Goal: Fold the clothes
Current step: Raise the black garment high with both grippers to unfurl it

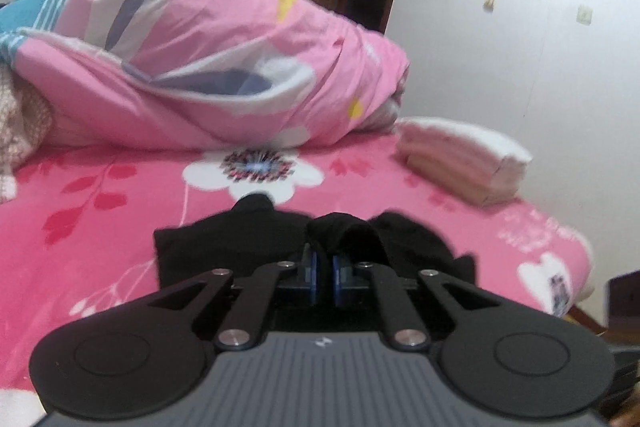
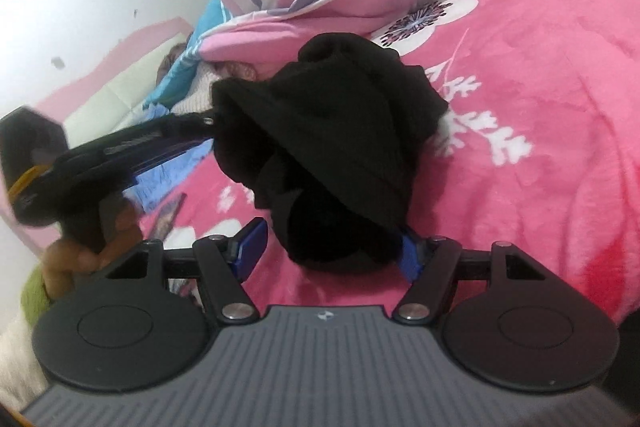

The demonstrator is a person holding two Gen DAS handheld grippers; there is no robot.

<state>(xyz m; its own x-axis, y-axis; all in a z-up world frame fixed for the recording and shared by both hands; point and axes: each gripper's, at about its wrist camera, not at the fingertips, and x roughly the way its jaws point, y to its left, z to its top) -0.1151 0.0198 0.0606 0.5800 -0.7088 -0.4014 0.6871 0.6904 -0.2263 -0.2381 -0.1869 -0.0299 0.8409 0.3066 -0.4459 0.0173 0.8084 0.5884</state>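
Two grippers are working over a bed (image 1: 100, 195) spread with a pink flowered sheet, which is filling the lower half of both views. Heaped across the upper left of the left wrist view, a pink quilt (image 1: 224, 59) is lying bunched, and a folded pale towel stack (image 1: 464, 163) is sitting at the right edge, well apart from the work. Smaller than these, the black garment (image 2: 332, 143) is hanging crumpled in the centre of the right wrist view, raised off the sheet rather than lying flat.

At the left of that view, the left gripper (image 2: 208, 125) is pinching an edge of the garment, its jaws nearly closed on the cloth; its own camera is showing black fabric bunched over the blue pads (image 1: 312, 269). At bottom centre, the right gripper (image 2: 332, 255) is standing wide, its blue pads flanking the lowest hanging fold without visibly pressing it.

Judging by this, the step in hand is taking a second hold. Next, the right gripper is likely needing to close on that fold, so both can spread the garment flat.
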